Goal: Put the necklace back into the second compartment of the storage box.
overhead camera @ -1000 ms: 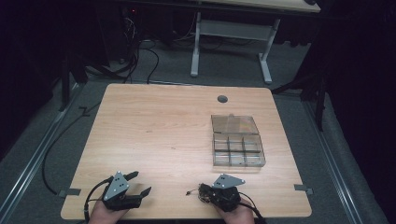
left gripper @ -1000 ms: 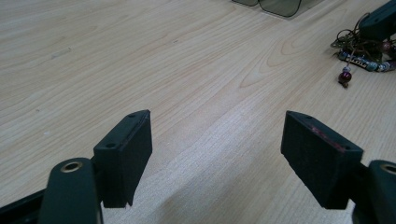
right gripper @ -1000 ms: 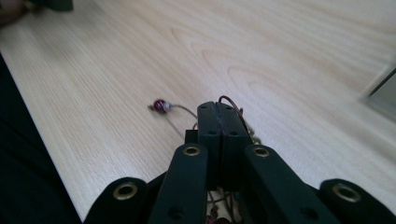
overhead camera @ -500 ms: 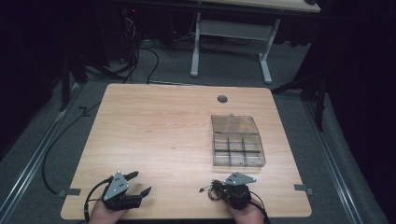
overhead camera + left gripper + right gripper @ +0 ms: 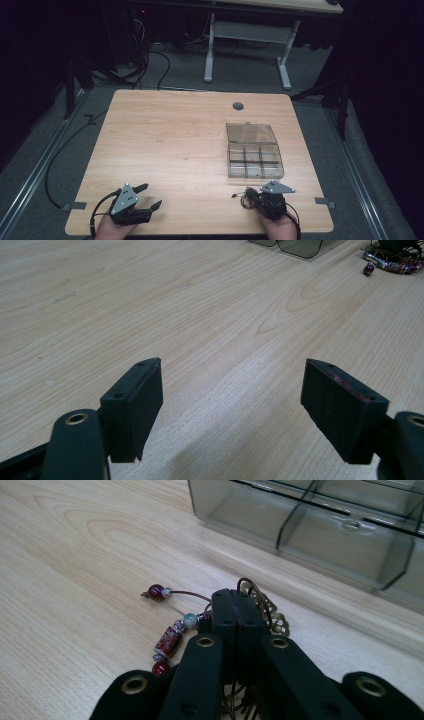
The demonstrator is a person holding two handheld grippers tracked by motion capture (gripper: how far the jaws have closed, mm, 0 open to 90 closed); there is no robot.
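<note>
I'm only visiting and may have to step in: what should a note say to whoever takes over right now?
Right tool: shut on the beaded brown-cord bracelet, near the table's front edge, just short of the clear plastic compartment box.
Left tool: open, holding nothing, over bare wooden table.
Box: lid open, compartments look empty.
Done: bracelet gripped.
Left: probably placing it in a compartment, perhaps closing the lid.

- Table [image 5: 175, 145]: light wood, round hole [image 5: 238, 106] nr far edge.
- Desk frame [image 5: 247, 47] behind, white legs.
- Cables [image 5: 150, 60] on grey floor, far left.
- Tape bits [image 5: 75, 206] at table's near corners.
</note>
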